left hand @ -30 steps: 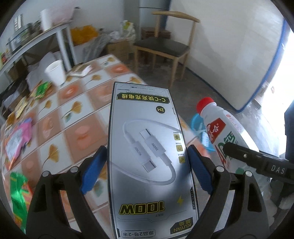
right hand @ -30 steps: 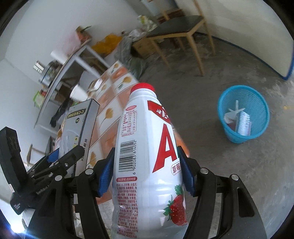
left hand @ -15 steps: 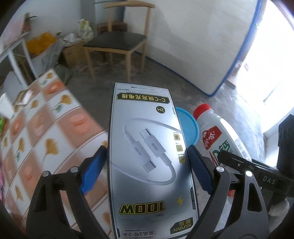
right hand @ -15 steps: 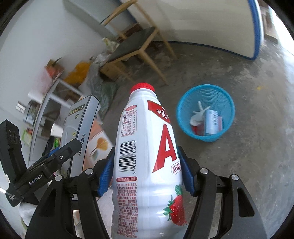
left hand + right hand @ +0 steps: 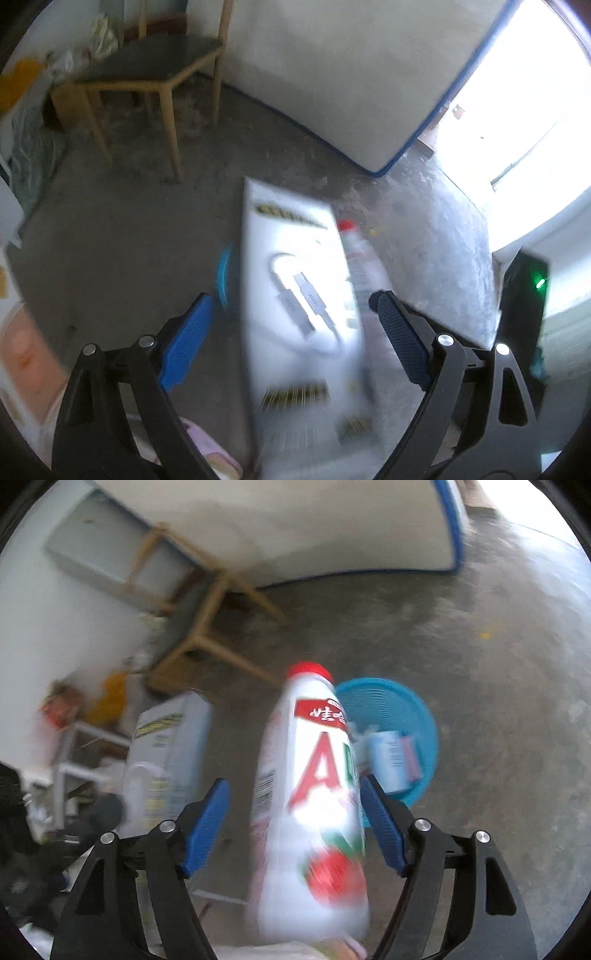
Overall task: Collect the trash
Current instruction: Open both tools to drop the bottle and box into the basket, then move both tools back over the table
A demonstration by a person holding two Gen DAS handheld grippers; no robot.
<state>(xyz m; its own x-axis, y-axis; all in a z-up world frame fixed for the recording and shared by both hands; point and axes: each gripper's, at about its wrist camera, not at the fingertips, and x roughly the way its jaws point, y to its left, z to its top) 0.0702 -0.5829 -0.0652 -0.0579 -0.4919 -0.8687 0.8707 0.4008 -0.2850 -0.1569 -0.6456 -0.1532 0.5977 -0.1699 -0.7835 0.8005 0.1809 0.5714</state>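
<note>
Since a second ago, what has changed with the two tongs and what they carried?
Both tongs opened. The left tongs let go of the cable box, now blurred and loose between spread pads. The right tongs' jaws have just been opening; the yogurt bottle tilts free between them, above the blue basket. Both views swung from the table to the floor. The basket and the chair stayed put.

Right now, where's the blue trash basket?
In the right wrist view the blue basket stands on the concrete floor, just right of and behind the white bottle; in the left wrist view the cable box hides most of it.
</note>
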